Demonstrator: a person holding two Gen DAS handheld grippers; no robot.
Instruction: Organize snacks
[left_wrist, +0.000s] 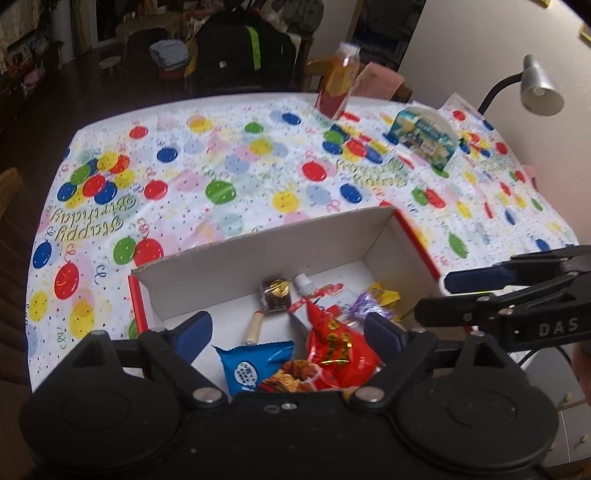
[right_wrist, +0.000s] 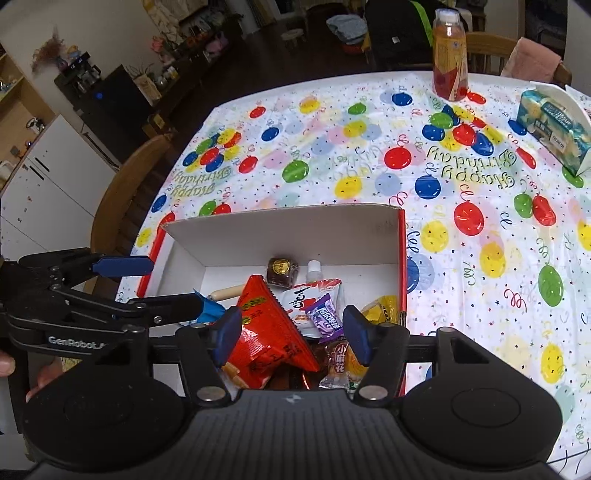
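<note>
A cardboard box (left_wrist: 258, 254) (right_wrist: 280, 229), white inside and red outside, stands at the near edge of the table. In it lie a red snack bag (left_wrist: 340, 350) (right_wrist: 266, 332), a blue packet (left_wrist: 251, 365), a brown wrapped cake (left_wrist: 275, 295) (right_wrist: 282, 271), a white capped pouch (right_wrist: 314, 280), a purple candy (right_wrist: 327, 317) and a yellow packet (left_wrist: 386, 295). My left gripper (left_wrist: 288, 336) (right_wrist: 173, 284) hovers open over the box's left part. My right gripper (right_wrist: 291, 338) (left_wrist: 432, 297) hovers open over its right part. Neither holds anything.
A balloon-print birthday cloth (left_wrist: 229, 177) covers the table. At the far side stand a juice bottle (left_wrist: 338, 85) (right_wrist: 448, 55) and a tissue box (left_wrist: 424, 136) (right_wrist: 554, 125). A desk lamp (left_wrist: 539, 88) is at the right, a wooden chair (right_wrist: 125, 199) at the left.
</note>
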